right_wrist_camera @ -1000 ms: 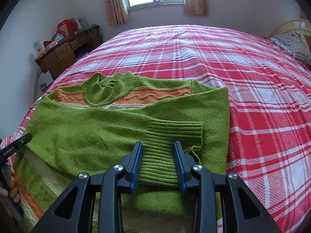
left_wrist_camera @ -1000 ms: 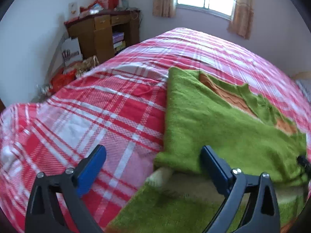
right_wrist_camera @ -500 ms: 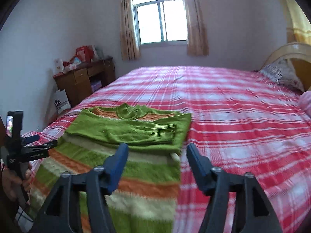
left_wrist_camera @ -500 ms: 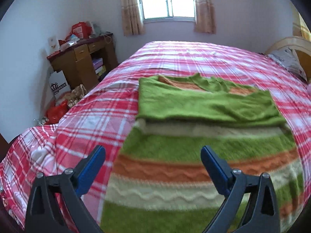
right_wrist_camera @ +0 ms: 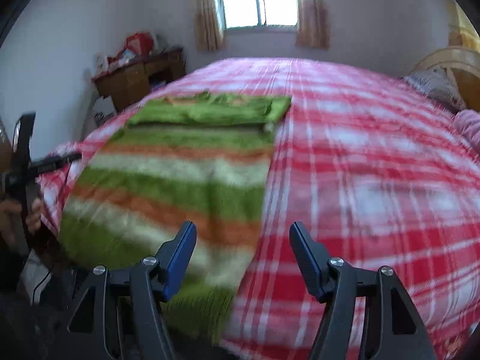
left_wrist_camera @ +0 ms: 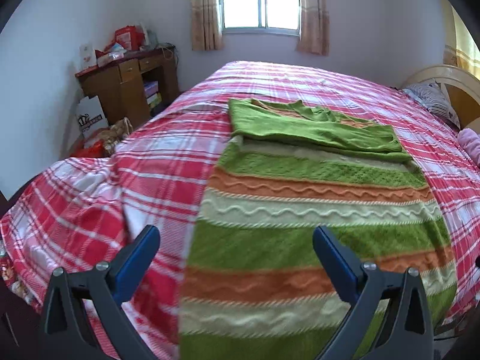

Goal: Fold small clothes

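Observation:
A green, orange and cream striped knit sweater lies flat on the red plaid bed, its hem at the near edge. Both green sleeves are folded across the chest near the collar. My left gripper is open and empty, above the sweater's lower left part. My right gripper is open and empty, over the sweater's lower right edge. The left gripper shows at the far left in the right wrist view.
A wooden desk with clutter stands against the left wall, bags on the floor by it. A window is at the back. A pillow and headboard are at the right.
Both grippers pulled back from the folded sleeves toward the sweater's hem and rose. The right gripper let go of the sleeve cuff and opened.

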### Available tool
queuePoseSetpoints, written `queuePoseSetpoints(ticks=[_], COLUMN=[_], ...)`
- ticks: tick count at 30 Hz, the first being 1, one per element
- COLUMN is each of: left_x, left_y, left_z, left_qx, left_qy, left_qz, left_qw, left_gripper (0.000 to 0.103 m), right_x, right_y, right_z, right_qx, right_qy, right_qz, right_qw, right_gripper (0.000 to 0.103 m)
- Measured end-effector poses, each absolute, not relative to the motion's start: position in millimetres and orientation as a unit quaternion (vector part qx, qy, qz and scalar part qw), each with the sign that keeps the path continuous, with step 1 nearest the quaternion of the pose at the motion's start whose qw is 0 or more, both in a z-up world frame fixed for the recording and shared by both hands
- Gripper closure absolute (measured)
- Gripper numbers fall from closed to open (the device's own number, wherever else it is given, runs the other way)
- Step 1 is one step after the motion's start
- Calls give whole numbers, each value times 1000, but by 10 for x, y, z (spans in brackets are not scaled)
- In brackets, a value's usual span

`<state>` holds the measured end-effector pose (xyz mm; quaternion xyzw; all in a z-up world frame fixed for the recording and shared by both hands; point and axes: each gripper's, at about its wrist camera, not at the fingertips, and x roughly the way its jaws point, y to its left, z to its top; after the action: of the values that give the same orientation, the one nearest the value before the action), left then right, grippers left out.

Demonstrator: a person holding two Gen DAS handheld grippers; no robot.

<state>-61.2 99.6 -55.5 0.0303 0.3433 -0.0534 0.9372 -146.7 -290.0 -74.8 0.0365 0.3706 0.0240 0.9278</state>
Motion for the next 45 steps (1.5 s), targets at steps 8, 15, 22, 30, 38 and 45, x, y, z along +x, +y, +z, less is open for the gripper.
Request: queuePoseSetpoints(ticks=[8, 15, 22, 30, 38, 45], left_x=[-799, -840, -820, -813, -703, -540], left_y=[1190, 1322, 1404, 1395, 1501, 1741], left_z=[-489, -450, -460, -478, -350, -207], left_qx=[22, 4, -13, -11, 1, -24], left_qy=[320, 311, 313, 313, 291, 283], left_qz=[-54, -50, -48, -45, -38, -34], left_qw=[946, 949, 948, 949, 956, 958], left_gripper=[0, 0, 0, 0, 0, 0], right_x=[-1576, -1581, -1588, -1554, -1344, -572], right_y=[-2782, -2527, -2594, -2604, -2755, -2883], right_z=[-1239, -1466, -1495, -1569, -1200, -662], right_qx=[74, 59, 98, 130, 222, 220], right_qy=[442, 475, 484, 505, 479, 412], right_qz=[43, 60, 75, 112, 196, 187], right_qw=[893, 876, 866, 846, 826, 864], right_gripper=[39, 63, 77, 90, 93, 93])
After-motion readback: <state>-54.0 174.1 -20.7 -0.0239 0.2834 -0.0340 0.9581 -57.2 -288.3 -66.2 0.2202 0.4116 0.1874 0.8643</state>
